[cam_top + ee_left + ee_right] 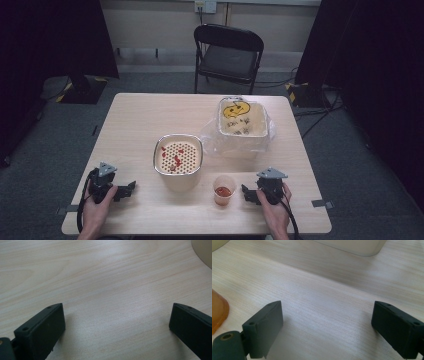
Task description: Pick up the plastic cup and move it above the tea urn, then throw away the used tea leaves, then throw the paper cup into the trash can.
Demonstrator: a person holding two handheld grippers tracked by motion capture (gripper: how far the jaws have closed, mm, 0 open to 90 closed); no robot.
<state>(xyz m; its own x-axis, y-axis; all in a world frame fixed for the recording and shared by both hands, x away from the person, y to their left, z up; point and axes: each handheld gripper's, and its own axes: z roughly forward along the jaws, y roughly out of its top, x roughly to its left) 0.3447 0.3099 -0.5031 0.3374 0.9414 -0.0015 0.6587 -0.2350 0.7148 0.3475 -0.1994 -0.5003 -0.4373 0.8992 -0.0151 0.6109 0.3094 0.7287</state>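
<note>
Both my grippers rest on the table, jaws wide and empty.
From above I see the left gripper (125, 191), right gripper (248, 194), orange cup (223, 190) and perforated strainer (178, 155); my right gripper view catches the cup's edge.

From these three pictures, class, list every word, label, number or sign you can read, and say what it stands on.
No text can be read.
Bin lined with a plastic bag: a yellow face-like drawing on its inner wall, no words.
Dark marks below the drawing: too small and blurred to read.
Small orange cup, strainer bowl, table: no lettering visible.
</note>
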